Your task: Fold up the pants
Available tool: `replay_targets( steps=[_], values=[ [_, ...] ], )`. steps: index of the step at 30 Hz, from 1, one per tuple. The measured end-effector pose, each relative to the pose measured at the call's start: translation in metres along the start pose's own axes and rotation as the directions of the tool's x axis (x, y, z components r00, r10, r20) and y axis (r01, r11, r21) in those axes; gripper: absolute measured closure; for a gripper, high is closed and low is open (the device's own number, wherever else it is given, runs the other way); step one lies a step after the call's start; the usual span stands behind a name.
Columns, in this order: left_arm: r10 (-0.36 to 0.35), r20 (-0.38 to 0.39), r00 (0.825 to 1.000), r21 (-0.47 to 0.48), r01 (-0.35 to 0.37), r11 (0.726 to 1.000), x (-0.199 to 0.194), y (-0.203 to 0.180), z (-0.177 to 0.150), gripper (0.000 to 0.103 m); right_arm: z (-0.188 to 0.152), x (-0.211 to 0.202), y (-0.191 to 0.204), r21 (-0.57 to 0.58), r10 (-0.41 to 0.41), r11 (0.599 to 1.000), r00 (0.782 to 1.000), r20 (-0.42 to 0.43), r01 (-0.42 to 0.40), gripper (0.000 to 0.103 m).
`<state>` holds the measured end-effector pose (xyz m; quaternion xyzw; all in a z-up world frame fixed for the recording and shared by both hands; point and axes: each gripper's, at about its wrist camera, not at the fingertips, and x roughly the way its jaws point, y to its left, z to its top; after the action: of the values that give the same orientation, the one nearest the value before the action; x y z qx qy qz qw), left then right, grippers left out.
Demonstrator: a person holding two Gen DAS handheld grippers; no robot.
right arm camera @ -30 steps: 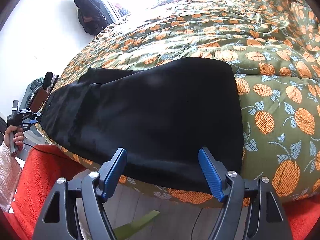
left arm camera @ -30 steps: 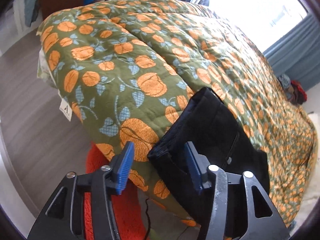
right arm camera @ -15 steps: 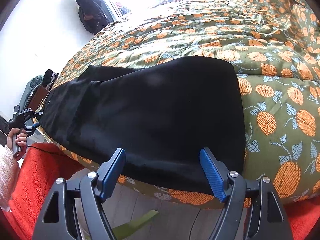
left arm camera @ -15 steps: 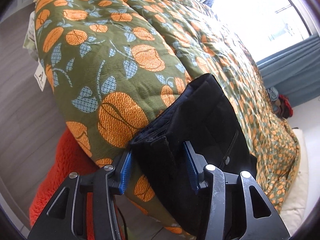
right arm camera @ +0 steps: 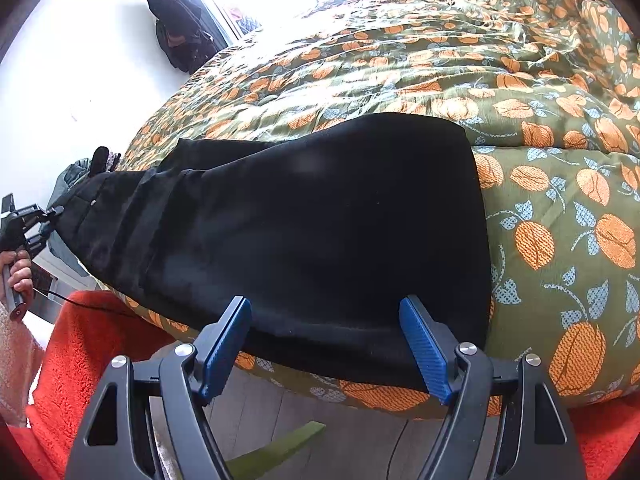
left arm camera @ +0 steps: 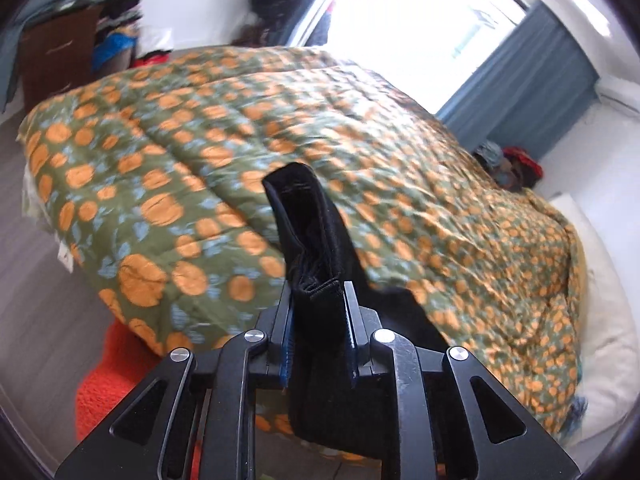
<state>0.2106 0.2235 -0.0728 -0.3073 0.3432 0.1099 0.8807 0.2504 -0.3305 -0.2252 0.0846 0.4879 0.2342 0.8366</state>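
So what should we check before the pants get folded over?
1. Left claw has the pants: ok, its jaws are closing on a bunched end.
2. That end is lifted off the blanket: ok.
3. Right claw grips the other end: not ok, it is open, with the pants' edge between its fingers but unpinched.
4. Pants lie flat in the middle: ok, mostly smooth.
5. Blanket beyond the pants is free for folding: ok.
6. Both layers are caught in the left claw: cannot tell.

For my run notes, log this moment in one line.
left gripper: closing on black pants waistband | right gripper: open at pants hem | pants: on quilt
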Motion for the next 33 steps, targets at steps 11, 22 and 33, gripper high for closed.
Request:
replay_targets(
  steps=[11,22,33],
  values=[
    [-0.148,-0.319,0.936,0.438,0.284,0.853,0.096,-0.228,-0.149,0.079,0.003,-0.037,-0.004,0.037,0.059,0.997,0.987,0.148,-0.065,0.027],
    [-0.262,-0.377,0.888,0.437,0.42,0.796,0.073,-0.229,-0.155,0.024,0.008,-0.079,-0.035,0.178,0.081,0.974,0.952,0.295,-0.138,0.027],
    [0.058,-0.371,0.927,0.525,0.158,0.836,0.13,-0.143,-0.168,0.06,0.066,0.043,0.007,0.247,0.414,0.892,0.904,-0.109,-0.379,0.027]
  ],
)
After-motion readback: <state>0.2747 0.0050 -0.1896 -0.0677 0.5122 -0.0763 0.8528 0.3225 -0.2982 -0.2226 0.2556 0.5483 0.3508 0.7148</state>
